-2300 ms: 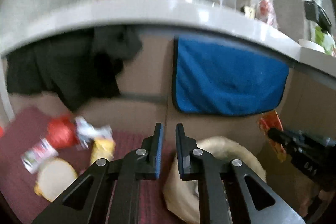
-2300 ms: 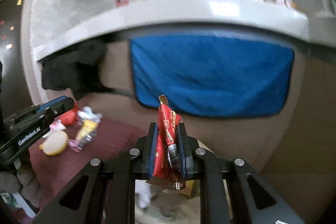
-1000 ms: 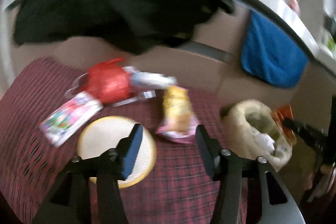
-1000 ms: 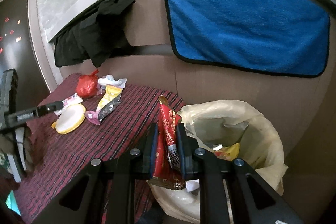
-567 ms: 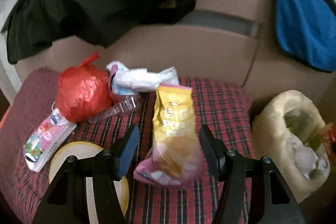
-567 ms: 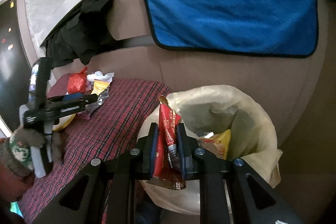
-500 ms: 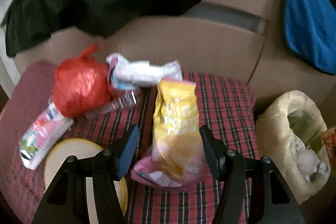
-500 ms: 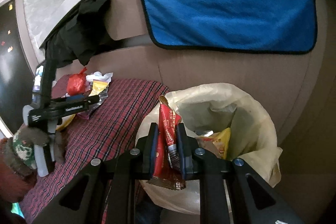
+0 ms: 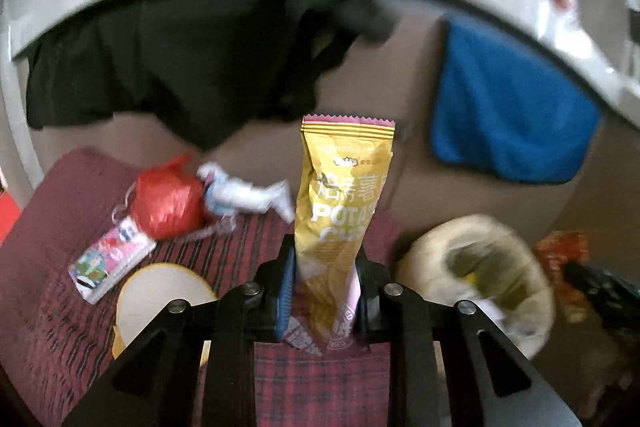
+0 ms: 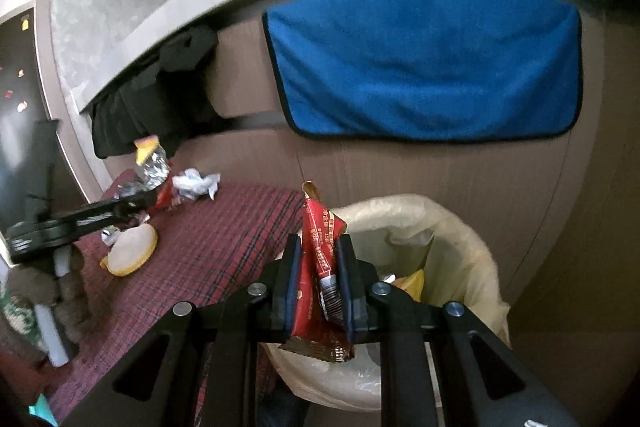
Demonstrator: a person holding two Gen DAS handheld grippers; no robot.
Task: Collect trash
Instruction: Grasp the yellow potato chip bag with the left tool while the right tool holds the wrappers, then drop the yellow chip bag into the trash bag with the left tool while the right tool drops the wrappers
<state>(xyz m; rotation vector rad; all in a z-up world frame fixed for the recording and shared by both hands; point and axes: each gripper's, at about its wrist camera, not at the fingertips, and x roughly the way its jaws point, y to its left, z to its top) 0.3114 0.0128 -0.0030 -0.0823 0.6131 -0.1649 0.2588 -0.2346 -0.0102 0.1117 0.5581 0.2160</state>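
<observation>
My left gripper (image 9: 324, 279) has its jaws closing on a yellow potato chip bag (image 9: 344, 195), which stands upright between the pads, lifted off the red plaid cloth (image 9: 320, 379). My right gripper (image 10: 318, 279) is shut on a red snack wrapper (image 10: 320, 251) over the near rim of the bag-lined trash bin (image 10: 472, 239). From the right wrist view the left gripper (image 10: 132, 203) and its chip bag (image 10: 150, 157) show at the far left. On the cloth lie a red plastic bag (image 9: 166, 203), a crumpled white wrapper (image 9: 244, 193), a pink packet (image 9: 112, 263) and a round yellow lid (image 9: 160, 295).
A blue towel (image 10: 424, 67) and a black garment (image 10: 152, 103) hang from the counter edge above brown cabinet fronts. The bin (image 9: 536, 291) stands just right of the cloth, with trash inside. A person's gloved hand (image 10: 28, 291) holds the left gripper.
The left jaws have closed around the chip bag and raised it off the cloth. The right gripper, still holding the red wrapper, has edged a little over the bin.
</observation>
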